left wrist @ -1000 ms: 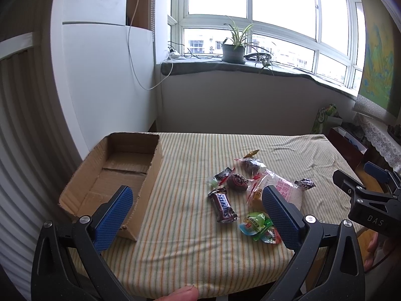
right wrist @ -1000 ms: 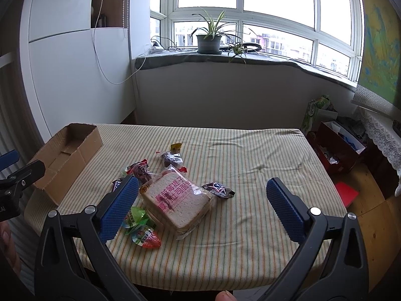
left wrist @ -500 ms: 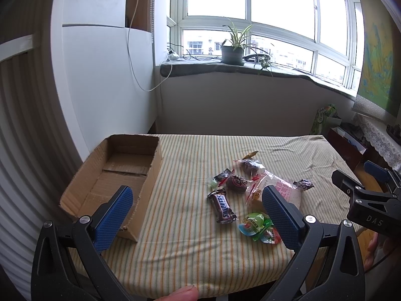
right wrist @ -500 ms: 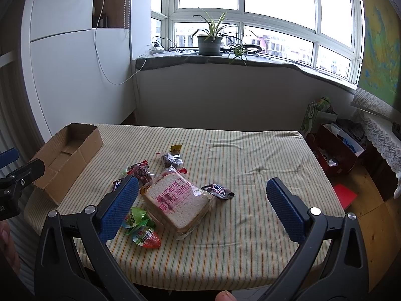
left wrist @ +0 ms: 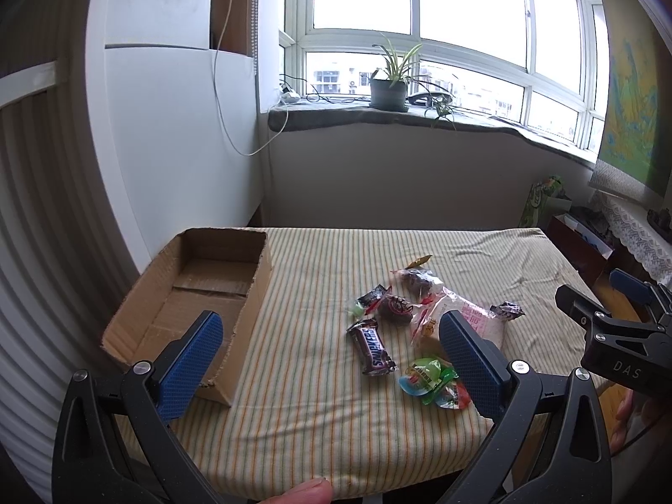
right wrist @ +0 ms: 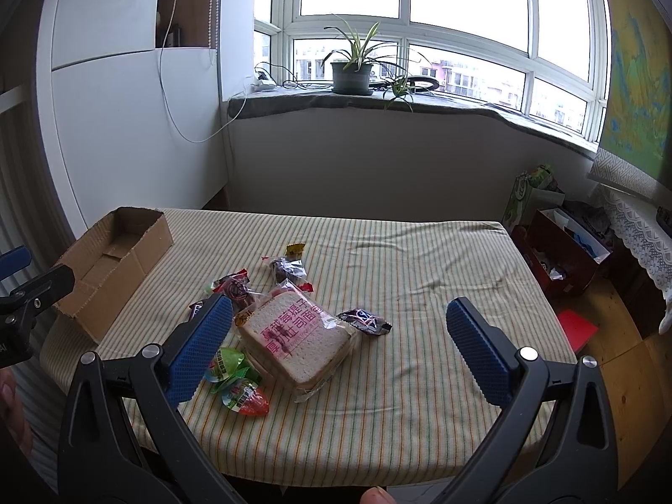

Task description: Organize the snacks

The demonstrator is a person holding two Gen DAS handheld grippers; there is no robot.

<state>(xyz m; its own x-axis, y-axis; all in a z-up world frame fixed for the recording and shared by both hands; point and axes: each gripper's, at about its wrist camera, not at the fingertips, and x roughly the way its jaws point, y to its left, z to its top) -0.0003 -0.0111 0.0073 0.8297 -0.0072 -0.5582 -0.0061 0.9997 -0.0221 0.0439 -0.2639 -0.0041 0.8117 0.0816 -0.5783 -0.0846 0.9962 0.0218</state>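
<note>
Snacks clustered mid-table, box at left edge, bare cloth right; both tools spread apart, empty.

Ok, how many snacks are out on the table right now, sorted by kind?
Sandwich bread pack: 1
Snickers bar: 1
Small dark-wrapped snacks: 3
Green-and-red jelly packs: 2, as far as I can tell
Total: 7, none in the cardboard box.
</note>
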